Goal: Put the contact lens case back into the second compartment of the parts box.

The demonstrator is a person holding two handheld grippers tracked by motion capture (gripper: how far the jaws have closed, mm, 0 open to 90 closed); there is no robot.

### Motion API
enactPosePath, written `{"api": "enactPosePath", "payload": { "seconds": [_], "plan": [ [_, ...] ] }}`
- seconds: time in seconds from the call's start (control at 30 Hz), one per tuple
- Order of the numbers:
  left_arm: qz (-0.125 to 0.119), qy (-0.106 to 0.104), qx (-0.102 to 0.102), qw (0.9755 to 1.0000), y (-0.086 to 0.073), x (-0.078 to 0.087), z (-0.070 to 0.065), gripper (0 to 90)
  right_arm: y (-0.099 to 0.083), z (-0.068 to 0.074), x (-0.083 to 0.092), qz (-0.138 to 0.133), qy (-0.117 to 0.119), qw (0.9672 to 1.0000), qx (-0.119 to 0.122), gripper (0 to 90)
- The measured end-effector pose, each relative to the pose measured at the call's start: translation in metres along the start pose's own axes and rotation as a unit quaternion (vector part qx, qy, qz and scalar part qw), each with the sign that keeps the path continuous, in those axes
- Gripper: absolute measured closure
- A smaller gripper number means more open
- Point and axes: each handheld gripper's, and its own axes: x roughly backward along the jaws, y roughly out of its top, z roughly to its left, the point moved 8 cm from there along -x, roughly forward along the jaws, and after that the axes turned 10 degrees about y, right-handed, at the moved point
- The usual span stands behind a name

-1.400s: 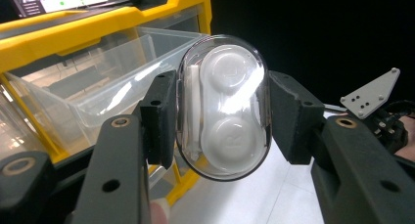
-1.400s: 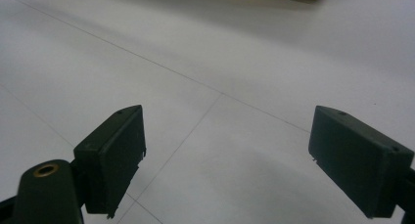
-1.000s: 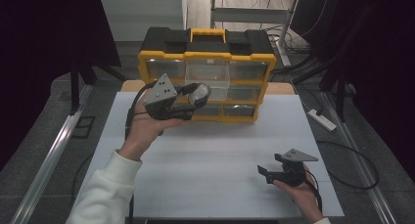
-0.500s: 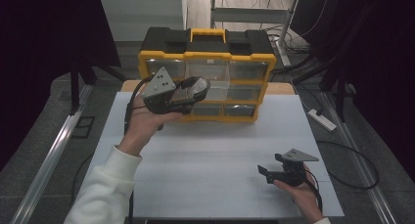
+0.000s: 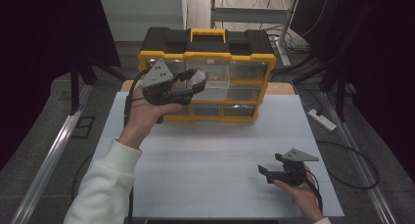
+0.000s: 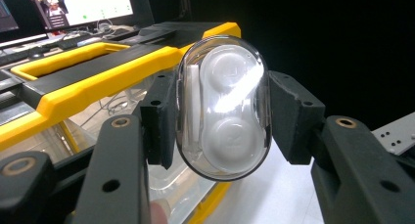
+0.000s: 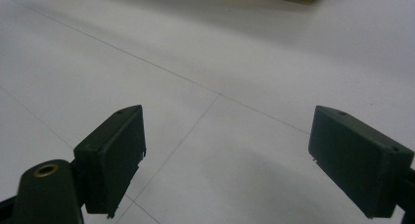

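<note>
My left gripper (image 5: 195,81) is held up in front of the yellow and black drawer organizer (image 5: 208,57), shut on a clear oval contact lens case (image 6: 222,106) with two white round cups inside. Both jaw pads press the case's sides. In the high view the case (image 5: 196,79) hangs before the organizer's upper middle clear drawer (image 5: 215,77). My right gripper (image 5: 265,171) rests low over the white table (image 5: 205,155) at the front right, jaws wide open with nothing between them (image 7: 227,160).
The organizer stands at the table's far edge with several clear drawers and a yellow handle (image 5: 208,34). A power strip (image 5: 321,119) and cables lie on the floor to the right. A metal rail (image 5: 54,155) runs along the left.
The left hand has lifted the case slightly and moved it a little right toward the organizer's upper drawers. The right gripper has kept still.
</note>
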Motion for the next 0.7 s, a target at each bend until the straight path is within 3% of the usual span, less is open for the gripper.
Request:
{"api": "enactPosePath", "payload": {
  "seconds": [0.4, 0.7],
  "plan": [
    [-0.005, 0.004, 0.008, 0.9999, 0.004, -0.008, 0.003, 49.3, 0.0, 0.0, 0.001, 0.0, 0.0, 1.0, -0.002, 13.3],
    [0.004, 0.012, 0.001, 0.9999, 0.01, -0.019, 0.006, 49.3, 0.0, 0.0, 0.001, 0.0, -0.001, 1.0, -0.002, 13.3]
  ]
}}
